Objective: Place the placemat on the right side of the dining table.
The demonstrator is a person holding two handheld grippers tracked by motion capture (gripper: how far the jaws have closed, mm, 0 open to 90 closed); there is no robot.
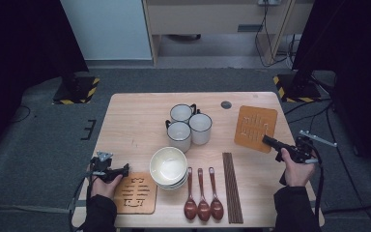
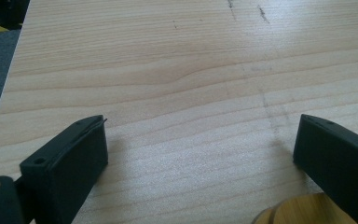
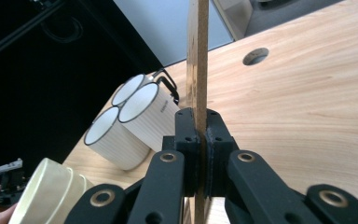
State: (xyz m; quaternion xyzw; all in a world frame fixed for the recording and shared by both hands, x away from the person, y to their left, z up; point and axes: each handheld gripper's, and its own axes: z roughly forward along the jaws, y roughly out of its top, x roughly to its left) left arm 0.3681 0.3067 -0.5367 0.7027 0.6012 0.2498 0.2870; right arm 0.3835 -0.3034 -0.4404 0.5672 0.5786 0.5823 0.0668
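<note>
An orange-brown wooden mat [image 1: 255, 126] with cut-out slots sits at the table's right side, and my right gripper [image 1: 269, 141] is shut on its near edge. In the right gripper view the mat [image 3: 197, 56] appears edge-on as a thin board clamped between the two black jaws of that gripper [image 3: 198, 128]. Whether the mat touches the table I cannot tell. A second mat of the same kind [image 1: 136, 193] lies at the front left. My left gripper [image 1: 121, 170] rests just left of it, and its jaws [image 2: 200, 140] stand wide open over bare wood, with the mat's corner [image 2: 298, 212] beside them.
Three white mugs [image 1: 189, 124] with dark rims cluster at the table's middle back. Stacked cream bowls [image 1: 168, 166] stand in front of them. Three brown spoons [image 1: 203, 195] and dark chopsticks [image 1: 232, 186] lie at the front. A round hole [image 1: 226, 104] is near the far edge.
</note>
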